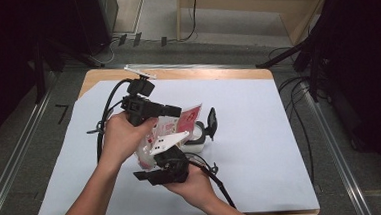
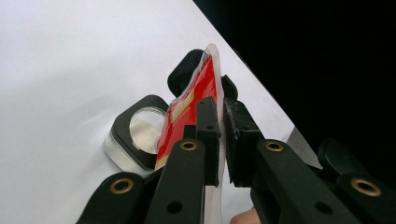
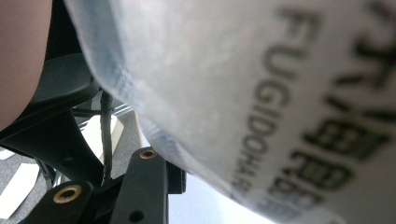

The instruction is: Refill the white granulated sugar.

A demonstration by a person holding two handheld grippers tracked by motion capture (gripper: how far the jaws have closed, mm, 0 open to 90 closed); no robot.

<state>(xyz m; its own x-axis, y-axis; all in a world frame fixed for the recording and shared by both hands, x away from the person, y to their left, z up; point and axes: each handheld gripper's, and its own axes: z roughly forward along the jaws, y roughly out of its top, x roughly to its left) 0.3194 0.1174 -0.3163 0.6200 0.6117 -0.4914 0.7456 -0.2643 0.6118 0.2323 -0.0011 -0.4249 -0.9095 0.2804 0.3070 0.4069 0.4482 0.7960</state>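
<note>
The red and white pouch (image 1: 172, 131) is up off the white sheet (image 1: 260, 133), held between the 2 hands over the middle of the table, just near of a small clear container (image 1: 196, 137) whose black flip lid (image 1: 211, 120) stands open. So the lifting and the opening of the container look done; what seems left is to open the pouch or tip it into the container, and I see nothing poured yet.

The left gripper (image 2: 220, 123) has its jaws nearly together, clamping the pouch's thin sealed edge, with the container sitting below and to the left of it in the left gripper view. The right gripper (image 1: 168, 164) comes at the pouch from the near side; its jaws stand partly apart, and the pouch's printed white face (image 3: 261, 102) lies right across its camera. Whether its pads actually press on the pouch, I cannot tell.
</note>
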